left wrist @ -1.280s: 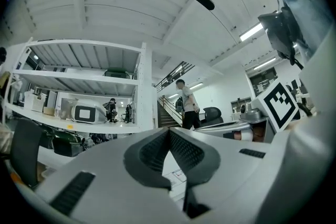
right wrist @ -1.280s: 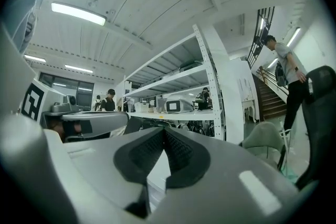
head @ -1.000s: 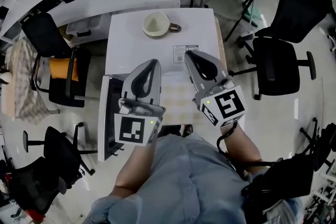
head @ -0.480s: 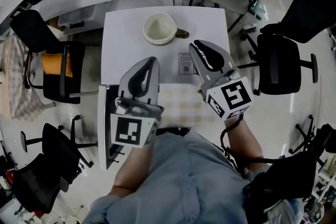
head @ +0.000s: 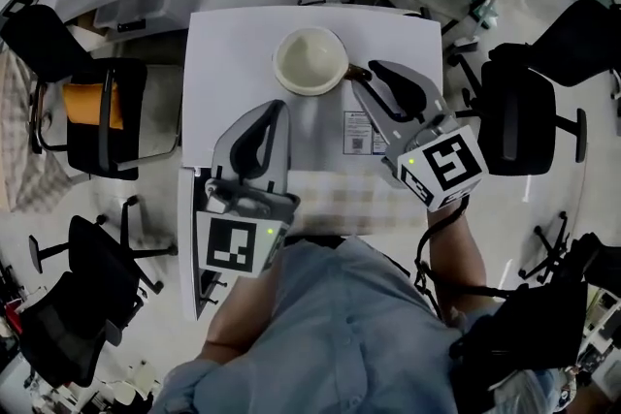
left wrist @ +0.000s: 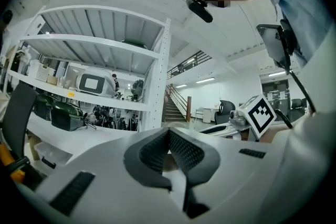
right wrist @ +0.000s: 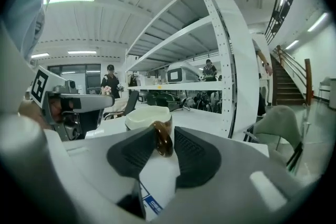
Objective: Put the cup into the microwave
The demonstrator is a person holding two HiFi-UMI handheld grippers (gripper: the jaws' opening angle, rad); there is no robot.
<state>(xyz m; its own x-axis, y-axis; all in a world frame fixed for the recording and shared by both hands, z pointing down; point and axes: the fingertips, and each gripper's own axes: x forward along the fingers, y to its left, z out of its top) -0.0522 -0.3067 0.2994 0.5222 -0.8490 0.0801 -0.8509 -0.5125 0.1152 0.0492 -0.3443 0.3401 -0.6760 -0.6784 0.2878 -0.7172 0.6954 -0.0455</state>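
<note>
While the cup stands upright on the white top, the head view shows the right gripper at its handle side. The step in hand looks like the grasp.

In the left gripper view, the left gripper has its jaws together on nothing.

In the right gripper view, the jaws have just been opening and stand wide. The brown handle is between the 2 pads, not visibly pinched. Next, I judge, they must close squarely on it before any lift.
</note>
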